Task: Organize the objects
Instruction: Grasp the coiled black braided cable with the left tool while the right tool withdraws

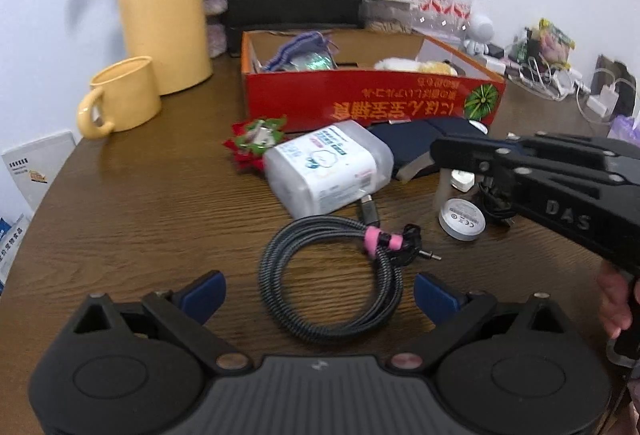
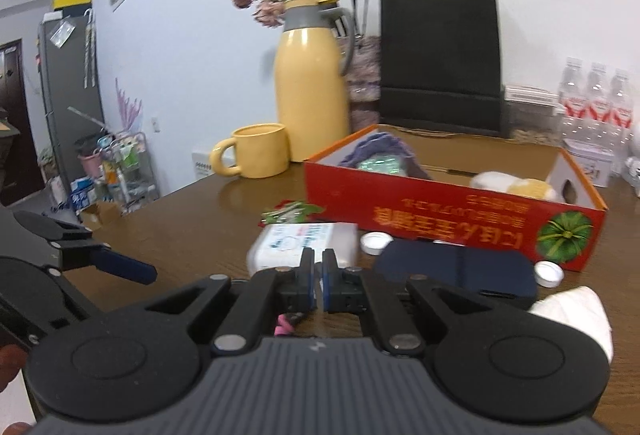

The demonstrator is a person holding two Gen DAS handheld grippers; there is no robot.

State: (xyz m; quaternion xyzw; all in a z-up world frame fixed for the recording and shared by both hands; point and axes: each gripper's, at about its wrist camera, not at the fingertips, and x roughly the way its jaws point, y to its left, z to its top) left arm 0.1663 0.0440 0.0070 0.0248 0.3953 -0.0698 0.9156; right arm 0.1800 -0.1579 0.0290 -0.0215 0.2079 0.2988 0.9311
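Observation:
A coiled grey braided cable [image 1: 332, 275] with a pink strap lies on the wooden table [image 1: 140, 219], just ahead of my left gripper [image 1: 320, 295]. That gripper is open, its blue pads standing on either side of the coil without touching it. My right gripper [image 1: 438, 153] reaches in from the right above a dark blue case [image 1: 416, 143]. In its own view the right gripper [image 2: 318, 263] is shut, with nothing visible between the pads. A red cardboard box [image 1: 372, 103] behind holds a purple pouch and a plush toy.
A white wipes pack [image 1: 328, 167], a red-green ornament [image 1: 256, 139] and a white round disc [image 1: 462, 221] lie before the box. The yellow mug [image 1: 120, 99] and yellow jug [image 1: 164, 7] stand at back left. A black bag [image 2: 440, 63] and water bottles [image 2: 596, 95] stand behind.

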